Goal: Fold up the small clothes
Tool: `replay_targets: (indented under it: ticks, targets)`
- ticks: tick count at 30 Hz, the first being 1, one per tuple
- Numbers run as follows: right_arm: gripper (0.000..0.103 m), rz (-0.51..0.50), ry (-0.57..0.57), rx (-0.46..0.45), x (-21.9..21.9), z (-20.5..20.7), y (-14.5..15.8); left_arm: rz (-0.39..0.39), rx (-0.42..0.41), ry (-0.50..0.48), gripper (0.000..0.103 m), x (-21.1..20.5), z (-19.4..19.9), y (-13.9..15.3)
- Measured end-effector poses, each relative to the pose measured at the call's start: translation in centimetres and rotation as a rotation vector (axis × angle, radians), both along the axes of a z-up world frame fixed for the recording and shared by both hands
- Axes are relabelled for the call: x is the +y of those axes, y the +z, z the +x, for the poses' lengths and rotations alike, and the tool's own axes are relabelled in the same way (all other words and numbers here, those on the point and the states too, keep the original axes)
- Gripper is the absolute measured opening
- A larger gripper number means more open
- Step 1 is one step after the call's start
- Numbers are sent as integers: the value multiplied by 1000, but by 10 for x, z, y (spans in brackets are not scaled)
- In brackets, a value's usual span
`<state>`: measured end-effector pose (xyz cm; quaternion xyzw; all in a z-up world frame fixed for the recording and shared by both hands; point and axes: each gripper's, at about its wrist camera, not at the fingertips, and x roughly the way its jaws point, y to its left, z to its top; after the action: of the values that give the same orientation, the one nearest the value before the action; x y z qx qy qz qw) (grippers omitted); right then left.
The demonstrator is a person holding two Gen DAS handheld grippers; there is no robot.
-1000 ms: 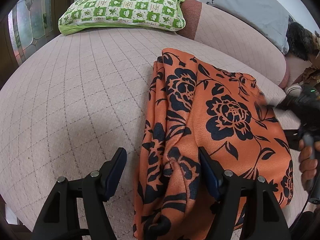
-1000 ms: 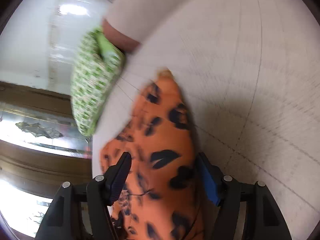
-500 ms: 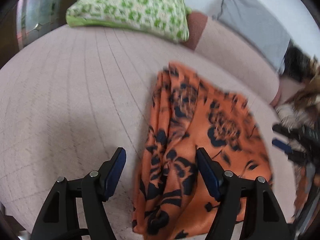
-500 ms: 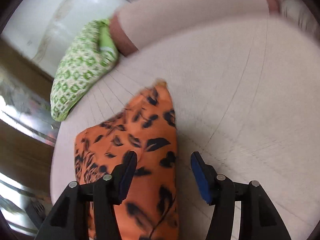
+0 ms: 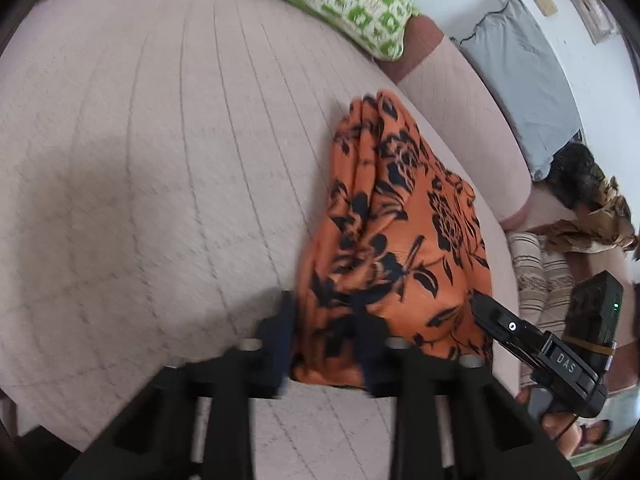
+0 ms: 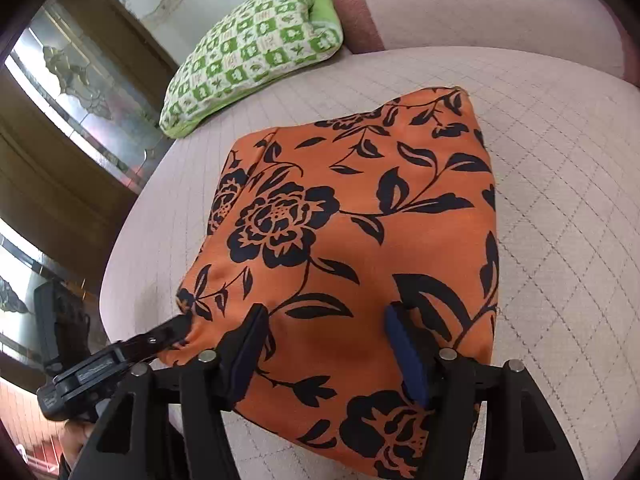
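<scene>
An orange cloth with black flowers [image 6: 360, 220] lies folded on the pale quilted bed; it also shows in the left wrist view [image 5: 400, 240]. My left gripper [image 5: 326, 336] has its jaws closed in on the cloth's near left corner, pinching a bunch of fabric. In the right wrist view the left gripper's tip [image 6: 176, 328] touches the cloth's near left corner. My right gripper [image 6: 326, 352] is open, jaws spread over the cloth's near edge, with cloth lying between them. The right gripper [image 5: 520, 336] shows at the cloth's right edge in the left wrist view.
A green and white checked pillow [image 6: 256, 52] lies at the bed's far side. A pink bolster [image 6: 480, 12] runs behind the cloth. A grey pillow [image 5: 516, 92] and piled clothes [image 5: 584, 200] sit at the right. A glass-panelled door [image 6: 80, 92] stands left of the bed.
My left gripper's jaws have narrowed onto the cloth's near corner. The right gripper has swung round and now hovers open over the cloth's near edge.
</scene>
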<state>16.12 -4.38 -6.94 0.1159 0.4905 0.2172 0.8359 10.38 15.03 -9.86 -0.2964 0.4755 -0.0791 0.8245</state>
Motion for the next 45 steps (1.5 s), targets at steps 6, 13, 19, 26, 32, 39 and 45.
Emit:
replay_targets:
  ticks: [6, 13, 19, 26, 32, 39, 45]
  targets:
    - [66, 44, 7, 3, -7, 0, -2, 28, 13, -18, 43, -5, 4, 10]
    - [72, 81, 27, -5, -9, 3, -1, -1, -113, -37, 75, -7, 51, 43]
    - [72, 133, 28, 0, -16, 1, -3, -46, -89, -91, 71, -27, 122, 31]
    - [72, 176, 45, 12, -22, 1, -5, -151, 26, -78, 18, -13, 154, -8]
    - [72, 170, 49, 16, -20, 2, -5, -81, -66, -133, 40, -29, 137, 29]
    - [72, 218, 27, 37, -25, 3, -7, 96, -171, -176, 45, -51, 61, 70]
    - [72, 286, 1, 83, -31, 8, -10, 114, -19, -113, 35, -42, 45, 17]
